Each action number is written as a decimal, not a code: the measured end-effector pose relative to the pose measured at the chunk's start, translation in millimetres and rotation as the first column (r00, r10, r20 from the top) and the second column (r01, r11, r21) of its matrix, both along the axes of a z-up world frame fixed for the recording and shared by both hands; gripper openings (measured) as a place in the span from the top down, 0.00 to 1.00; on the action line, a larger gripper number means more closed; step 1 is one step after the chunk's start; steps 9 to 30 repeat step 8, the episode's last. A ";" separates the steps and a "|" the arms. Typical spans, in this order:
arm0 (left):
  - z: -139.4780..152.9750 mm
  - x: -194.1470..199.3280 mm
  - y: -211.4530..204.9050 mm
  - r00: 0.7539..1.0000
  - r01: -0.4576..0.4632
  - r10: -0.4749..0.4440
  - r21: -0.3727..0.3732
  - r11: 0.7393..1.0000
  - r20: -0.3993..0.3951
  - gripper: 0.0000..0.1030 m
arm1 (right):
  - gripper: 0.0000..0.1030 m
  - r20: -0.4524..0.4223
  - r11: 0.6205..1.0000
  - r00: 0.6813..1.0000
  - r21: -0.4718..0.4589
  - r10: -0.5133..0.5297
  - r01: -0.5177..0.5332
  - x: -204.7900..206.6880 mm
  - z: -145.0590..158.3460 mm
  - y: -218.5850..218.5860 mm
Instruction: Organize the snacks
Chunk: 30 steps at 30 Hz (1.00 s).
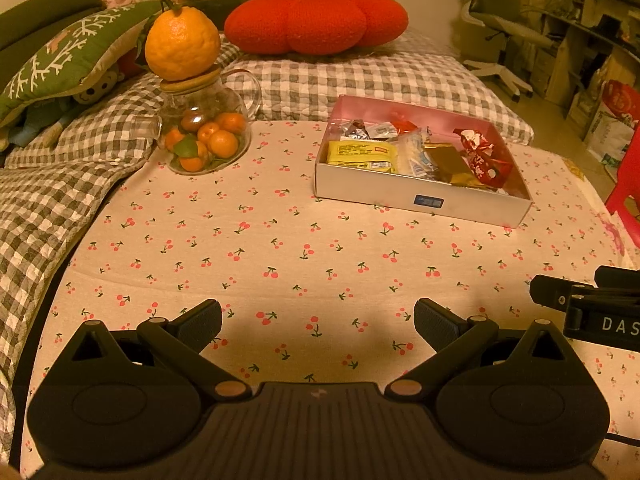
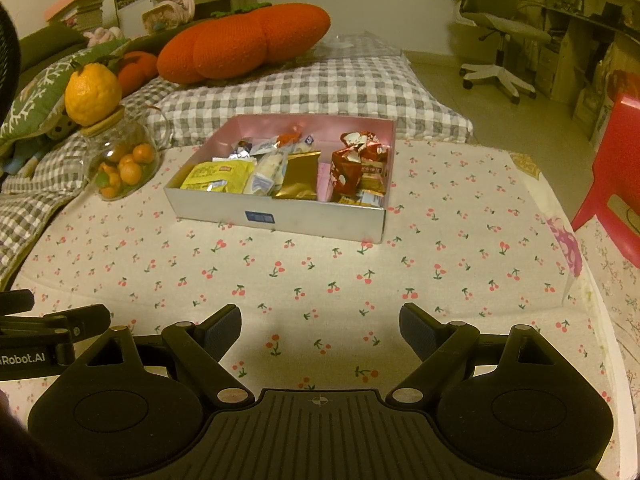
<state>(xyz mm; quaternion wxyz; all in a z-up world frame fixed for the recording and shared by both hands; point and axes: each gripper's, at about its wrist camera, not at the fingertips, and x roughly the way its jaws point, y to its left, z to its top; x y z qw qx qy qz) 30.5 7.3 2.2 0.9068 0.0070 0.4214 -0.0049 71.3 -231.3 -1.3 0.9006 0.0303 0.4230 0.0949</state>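
Note:
A shallow white box [image 1: 400, 196] with a pink inside stands on the cherry-print cloth [image 1: 280, 248]. It also shows in the right wrist view [image 2: 312, 218]. It holds several wrapped snacks: a yellow pack [image 1: 360, 156] [image 2: 218, 176], a gold pack [image 1: 450, 166] [image 2: 300, 176] and red wrapped ones [image 1: 482, 156] [image 2: 356, 160]. My left gripper [image 1: 318, 322] is open and empty, well in front of the box. My right gripper [image 2: 320, 330] is open and empty, in front of the box too.
A glass jar of small oranges [image 1: 204, 136] [image 2: 122, 168] with a big citrus [image 1: 182, 42] on its lid stands left of the box. Checked bedding [image 1: 360, 76], a red pumpkin cushion [image 1: 316, 20] lie behind. A red stool [image 2: 612, 184] stands right.

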 end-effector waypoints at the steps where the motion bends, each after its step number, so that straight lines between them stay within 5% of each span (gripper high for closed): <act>1: 0.0 0.1 0.0 1.000 0.001 -0.001 0.000 1.000 0.000 0.00 | 0.14 0.000 1.000 1.000 0.000 0.000 0.000 0.0 0.0 0.1; 30: -2.1 -0.5 0.2 1.000 0.008 -0.008 0.003 1.000 -0.002 0.01 | 0.14 0.001 1.000 1.000 -0.002 -0.003 0.003 -0.1 -0.6 0.4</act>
